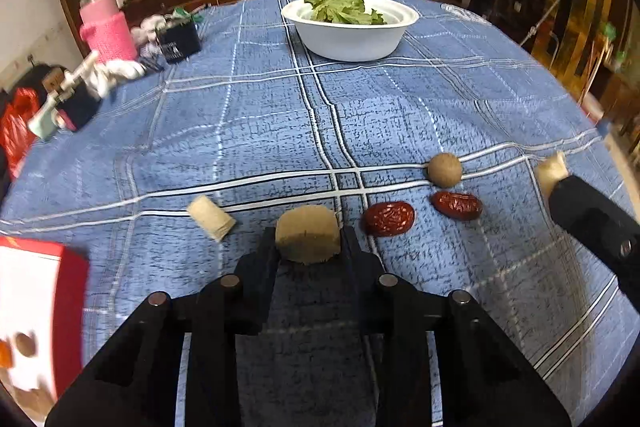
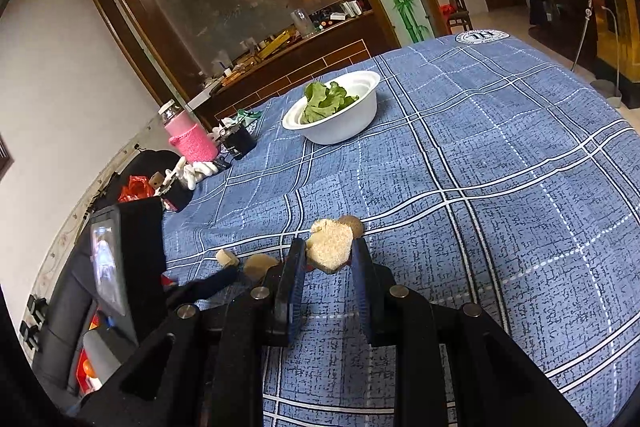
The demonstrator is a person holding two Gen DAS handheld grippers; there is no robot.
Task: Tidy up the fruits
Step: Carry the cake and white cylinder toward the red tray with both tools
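Note:
My left gripper point(image 1: 308, 239) is shut on a tan sugarcane chunk point(image 1: 307, 233), low over the blue checked tablecloth. A second tan chunk point(image 1: 211, 218) lies to its left. Two red dates point(image 1: 389, 218) point(image 1: 457, 205) and a round brown longan point(image 1: 444, 169) lie to its right. My right gripper point(image 2: 329, 253) is shut on another tan chunk point(image 2: 330, 245) and holds it above the cloth; it shows at the right edge of the left wrist view point(image 1: 552, 169). The longan point(image 2: 353, 223) peeks out behind that chunk.
A white bowl point(image 1: 349, 39) with green leaves stands at the far middle of the table. A pink-sleeved bottle point(image 1: 105, 25), a black box point(image 1: 178, 41) and white clutter sit at the far left. A red and white box point(image 1: 34, 315) is at the near left.

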